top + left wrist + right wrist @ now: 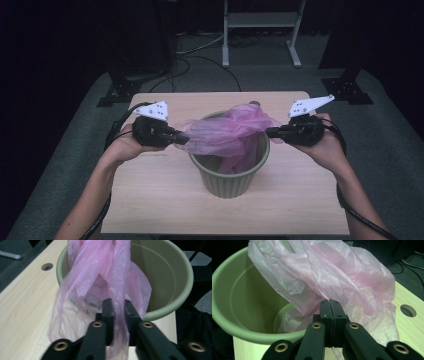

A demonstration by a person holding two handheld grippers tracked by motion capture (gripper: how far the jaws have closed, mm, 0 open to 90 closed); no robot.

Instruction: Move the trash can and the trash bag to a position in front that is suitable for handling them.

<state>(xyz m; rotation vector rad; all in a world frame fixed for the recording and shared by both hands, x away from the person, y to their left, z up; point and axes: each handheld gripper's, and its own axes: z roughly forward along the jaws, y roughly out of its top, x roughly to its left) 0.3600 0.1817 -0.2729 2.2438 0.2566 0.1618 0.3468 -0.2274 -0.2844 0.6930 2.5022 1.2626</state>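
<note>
A pale green plastic bin (230,182) stands upright in the middle of the light wooden table (160,200). A thin pink plastic bag (225,132) lies over its mouth, partly hanging inside and stretched between both grippers. My left gripper (182,140) is at the bin's left rim; in the left gripper view (119,311) a strand of the bag (110,277) is pinched between its jaws. My right gripper (270,132) is at the right rim; in the right gripper view (329,308) its jaws are pressed together on the bag's edge (332,272). The bin's inside (249,292) is partly hidden.
A round cable hole (255,103) sits in the table just behind the bin. A white metal stand (260,20) and loose cables (200,50) are on the grey floor beyond the far edge. Dark equipment stands at both far corners.
</note>
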